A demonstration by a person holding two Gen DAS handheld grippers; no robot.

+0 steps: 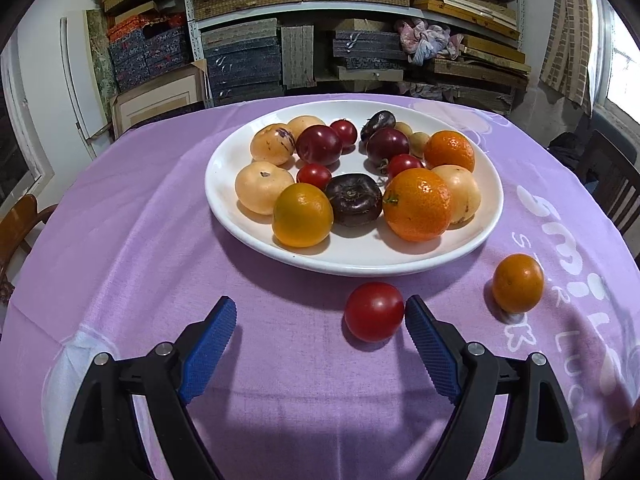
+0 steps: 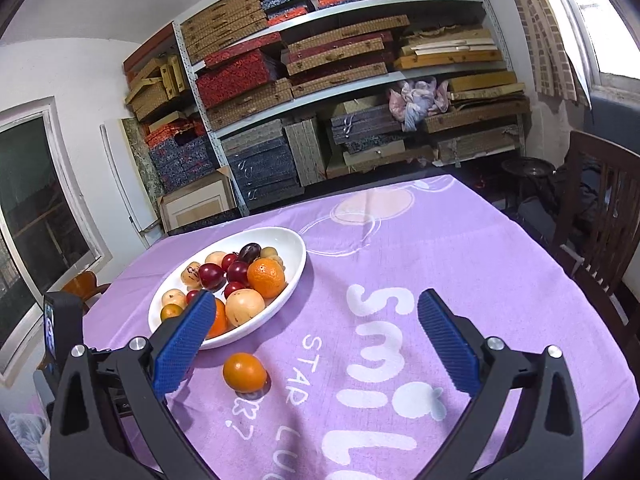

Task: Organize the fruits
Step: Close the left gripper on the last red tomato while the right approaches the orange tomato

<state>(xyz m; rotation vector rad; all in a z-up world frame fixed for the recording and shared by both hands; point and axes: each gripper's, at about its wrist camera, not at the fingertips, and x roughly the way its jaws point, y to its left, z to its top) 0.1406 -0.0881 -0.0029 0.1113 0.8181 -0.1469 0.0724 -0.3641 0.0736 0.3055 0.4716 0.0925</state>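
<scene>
A white oval plate [image 1: 240, 216] on the purple cloth holds several oranges, pale yellow fruits, red tomatoes and dark plums. A loose red tomato [image 1: 374, 311] lies on the cloth in front of the plate, against the inner side of my left gripper's right finger. My left gripper [image 1: 320, 312] is open and empty. A loose small orange [image 1: 517, 283] lies to the right; it also shows in the right wrist view [image 2: 244, 372]. My right gripper [image 2: 316, 308] is open and empty, above the cloth right of the plate [image 2: 292, 240].
The purple tablecloth [image 2: 460, 248] with white lettering covers the table. Shelves [image 2: 340, 80] stacked with boxes stand behind the table. A dark wooden chair [image 2: 596, 216] is at the right edge, and another wooden chair [image 1: 20, 220] at the left.
</scene>
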